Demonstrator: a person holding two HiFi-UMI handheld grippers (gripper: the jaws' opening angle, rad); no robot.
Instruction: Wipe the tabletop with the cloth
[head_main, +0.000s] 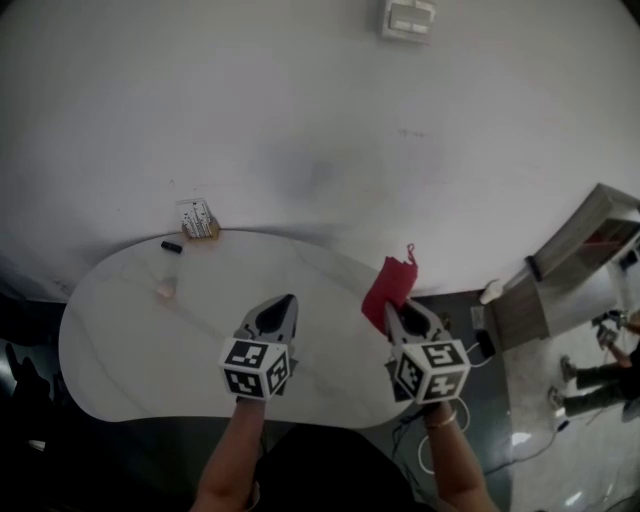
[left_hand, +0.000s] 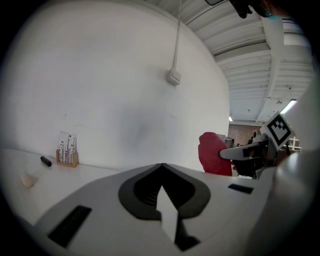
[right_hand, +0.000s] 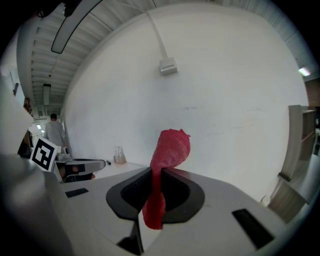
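Observation:
The red cloth (head_main: 388, 285) is pinched in my right gripper (head_main: 392, 308), which is shut on it over the right end of the white tabletop (head_main: 140, 340). In the right gripper view the cloth (right_hand: 171, 147) stands up out of the right gripper (right_hand: 156, 170), with a tail hanging back between the jaws. My left gripper (head_main: 288, 299) hovers over the table's middle, shut on nothing. In the left gripper view the left gripper (left_hand: 161, 166) points at the wall, with the cloth (left_hand: 212, 152) off to its right.
At the table's far left stand a small card holder (head_main: 198, 220), a black pen-like piece (head_main: 171, 246) and a small pale object (head_main: 166, 290). A white wall backs the table. A wooden cabinet (head_main: 570, 260) and a person (head_main: 600, 375) are at the right.

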